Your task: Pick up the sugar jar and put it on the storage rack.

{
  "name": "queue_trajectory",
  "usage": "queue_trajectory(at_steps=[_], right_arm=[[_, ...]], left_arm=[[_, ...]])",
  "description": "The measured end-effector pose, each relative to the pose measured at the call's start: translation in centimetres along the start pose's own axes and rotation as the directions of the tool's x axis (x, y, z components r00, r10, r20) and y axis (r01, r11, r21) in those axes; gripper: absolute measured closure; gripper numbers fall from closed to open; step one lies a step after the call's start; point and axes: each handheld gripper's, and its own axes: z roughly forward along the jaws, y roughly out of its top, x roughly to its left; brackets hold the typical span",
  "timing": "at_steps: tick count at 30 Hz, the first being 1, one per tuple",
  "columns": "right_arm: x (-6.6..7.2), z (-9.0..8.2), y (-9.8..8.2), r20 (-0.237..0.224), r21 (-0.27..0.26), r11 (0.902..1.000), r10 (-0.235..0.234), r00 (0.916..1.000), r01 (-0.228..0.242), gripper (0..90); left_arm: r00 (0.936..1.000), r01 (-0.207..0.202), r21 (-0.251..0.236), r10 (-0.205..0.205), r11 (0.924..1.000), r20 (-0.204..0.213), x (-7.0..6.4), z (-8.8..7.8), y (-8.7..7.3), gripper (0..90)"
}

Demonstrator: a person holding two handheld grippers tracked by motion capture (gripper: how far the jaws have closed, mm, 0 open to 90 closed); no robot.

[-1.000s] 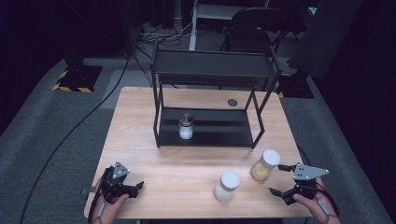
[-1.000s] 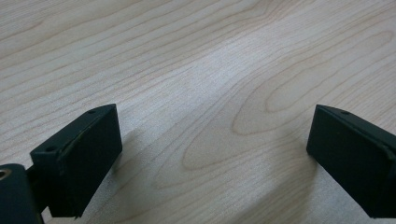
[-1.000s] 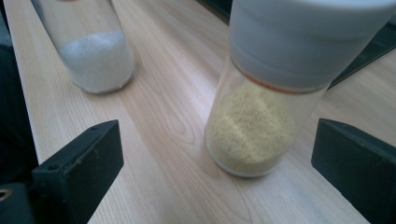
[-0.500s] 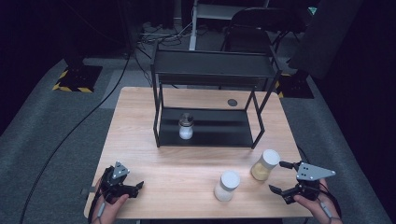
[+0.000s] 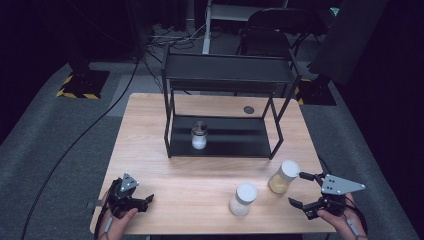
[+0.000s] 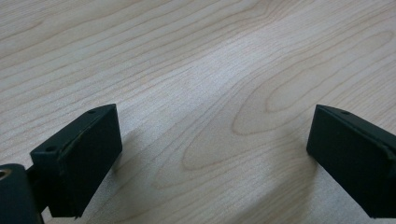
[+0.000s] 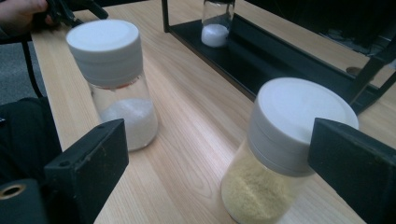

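No writing can be read on the three jars. The right tongs (image 5: pixel 301 189), jaws apart, are held at lower right just beside the yellow-powder jar (image 5: pixel 283 176); a white-powder jar (image 5: pixel 243 198) stands near it on the desk (image 5: pixel 150 150). A third jar (image 5: pixel 199 135) is seen on the black rack's (image 5: pixel 225 75) lower shelf at centre, and the left tongs (image 5: pixel 146 201), jaws apart, are held over bare desk at lower left.

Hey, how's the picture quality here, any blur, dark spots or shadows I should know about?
High view: table evenly lit, surroundings nearly black, the image soft. Left gripper view: wood grain sharp, soft shadows beside the open jaws. Right gripper view: yellow-powder jar and white-powder jar fairly clear, the jar on the rack softer.
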Motion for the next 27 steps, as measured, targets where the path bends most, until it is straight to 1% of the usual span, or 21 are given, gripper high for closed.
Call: queue_trajectory(at_steps=[6,11,14,18,23,27], right_arm=[[0.6,0.1,0.5,-0.008,-0.027,0.9996,-0.009,0.9999,0.009,5.0],[1.3,0.4,1.0,-0.013,-0.057,0.9982,-0.020,0.9997,0.020,5.2],[1.7,0.7,1.3,-0.020,-0.072,0.9973,-0.018,0.9996,0.017,5.2],[2.2,1.4,1.9,-0.021,-0.058,0.9983,-0.006,0.9998,0.005,5.7],[2.5,2.1,2.3,-0.028,-0.074,0.9972,0.009,0.9996,-0.011,5.9],[2.7,2.8,2.8,-0.046,-0.071,0.9975,0.000,0.9989,-0.003,5.9]], left_arm=[[1.0000,-0.001,0.000,0.001,1.0000,0.000,0.0,0.0,0.0,3.3],[1.0000,0.000,0.000,0.000,1.0000,0.000,0.0,0.0,0.0,3.3],[1.0000,-0.001,-0.001,0.001,1.0000,0.000,0.0,0.0,0.0,3.3],[1.0000,-0.002,-0.001,0.002,1.0000,0.000,0.0,0.0,0.0,3.3],[1.0000,-0.002,0.000,0.002,1.0000,0.000,0.0,0.0,0.0,3.3],[1.0000,-0.002,0.000,0.002,1.0000,0.000,0.0,0.0,0.0,3.3]])
